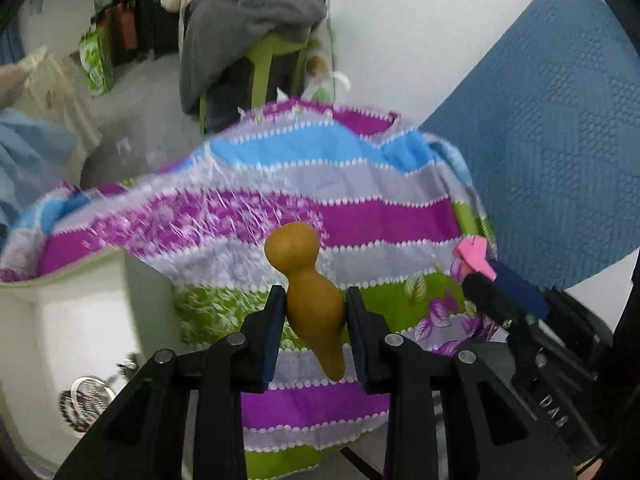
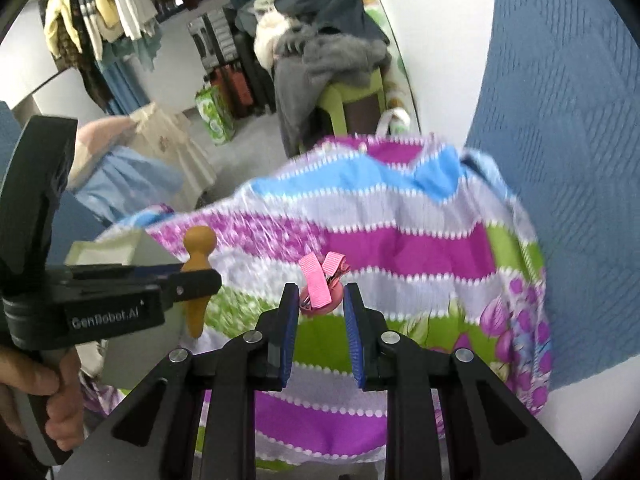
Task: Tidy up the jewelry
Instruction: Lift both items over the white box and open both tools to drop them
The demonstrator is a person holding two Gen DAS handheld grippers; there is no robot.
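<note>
My left gripper point(image 1: 315, 304) is shut on a tan gourd-shaped pendant point(image 1: 308, 280), bulb end up, held above the striped cloth point(image 1: 360, 224). The gourd-shaped pendant also shows in the right wrist view point(image 2: 197, 264), with the left gripper point(image 2: 192, 280) at the left. My right gripper point(image 2: 318, 300) is shut on a pink bow hair clip point(image 2: 320, 282). The pink bow hair clip shows in the left wrist view point(image 1: 474, 254) at the tip of the right gripper point(image 1: 480, 280). A white jewelry box point(image 1: 80, 320) stands at the lower left, with a silver ring-like piece point(image 1: 86, 396) in front of it.
A purple, blue, grey and green striped cloth point(image 2: 400, 232) covers the table. A blue textured mat point(image 1: 552, 120) leans at the right. Behind are a green chair with grey clothes point(image 1: 256, 32), a clothes rack point(image 2: 104, 12) and bags on the floor.
</note>
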